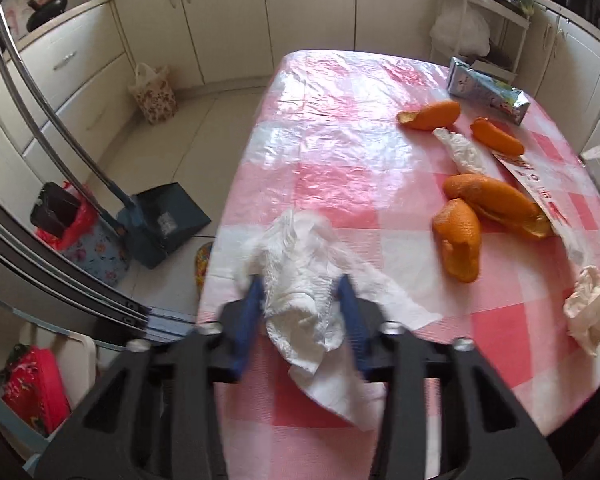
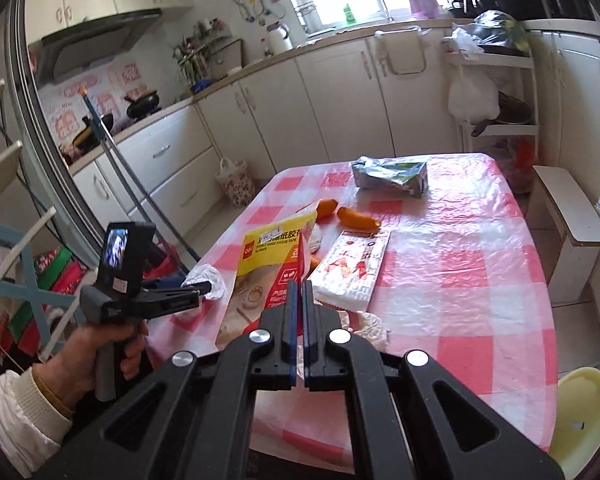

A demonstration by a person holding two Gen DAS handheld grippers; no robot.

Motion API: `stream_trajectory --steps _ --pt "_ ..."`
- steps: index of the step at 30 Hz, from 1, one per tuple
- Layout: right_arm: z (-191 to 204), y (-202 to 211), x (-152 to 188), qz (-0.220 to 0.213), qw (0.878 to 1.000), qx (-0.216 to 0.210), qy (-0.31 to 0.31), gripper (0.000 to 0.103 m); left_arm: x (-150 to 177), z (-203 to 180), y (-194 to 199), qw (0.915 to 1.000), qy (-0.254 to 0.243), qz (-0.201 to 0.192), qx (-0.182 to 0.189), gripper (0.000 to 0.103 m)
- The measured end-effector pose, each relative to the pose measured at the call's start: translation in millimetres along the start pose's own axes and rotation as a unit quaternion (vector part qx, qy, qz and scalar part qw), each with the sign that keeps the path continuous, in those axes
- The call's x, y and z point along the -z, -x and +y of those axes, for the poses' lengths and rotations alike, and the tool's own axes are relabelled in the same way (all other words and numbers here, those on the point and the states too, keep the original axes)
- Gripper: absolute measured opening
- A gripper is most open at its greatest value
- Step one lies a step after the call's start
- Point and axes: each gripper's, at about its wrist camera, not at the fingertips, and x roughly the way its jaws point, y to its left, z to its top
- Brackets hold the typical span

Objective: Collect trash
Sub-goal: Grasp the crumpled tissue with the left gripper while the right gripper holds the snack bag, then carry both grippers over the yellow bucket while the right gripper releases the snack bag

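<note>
My left gripper is shut on a crumpled white tissue at the near left of the pink checked table. Orange peels lie to its right, with a twisted tissue, a red-and-white wrapper, another crumpled tissue and a silver carton. My right gripper is shut on a yellow plastic package, held above the table. The left gripper with its tissue shows in the right wrist view, as do the wrapper, peels and carton.
A blue dustpan and broom stand on the floor left of the table, beside a red bag with a black box. A flowered bag stands by the cabinets. A white bench and a yellow stool sit to the table's right.
</note>
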Motion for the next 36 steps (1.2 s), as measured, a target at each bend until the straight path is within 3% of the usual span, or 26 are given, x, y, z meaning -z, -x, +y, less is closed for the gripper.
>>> stream_trajectory --steps 2,8,17,22,29,36 --pt "-4 10 -4 -0.014 1.000 -0.003 -0.009 0.002 -1 -4 3 0.9998 0.000 0.008 0.017 0.011" --pt "-26 52 -10 -0.063 0.998 0.010 -0.024 0.002 8 -19 44 0.9946 0.010 -0.013 0.102 0.010" --pt "-82 123 6 -0.107 0.989 0.081 -0.055 0.002 1 -94 123 0.9753 -0.045 -0.062 0.207 0.010" --pt "-116 152 27 -0.108 0.982 0.134 -0.077 0.002 0 -157 157 0.9580 -0.096 -0.067 0.262 0.010" --pt "-169 180 70 -0.084 0.965 0.216 -0.123 0.002 -2 -254 178 0.9263 -0.177 -0.047 0.329 0.010" --pt "-213 171 112 -0.029 0.949 0.273 -0.157 0.002 3 -370 165 0.8823 -0.283 0.001 0.376 0.011"
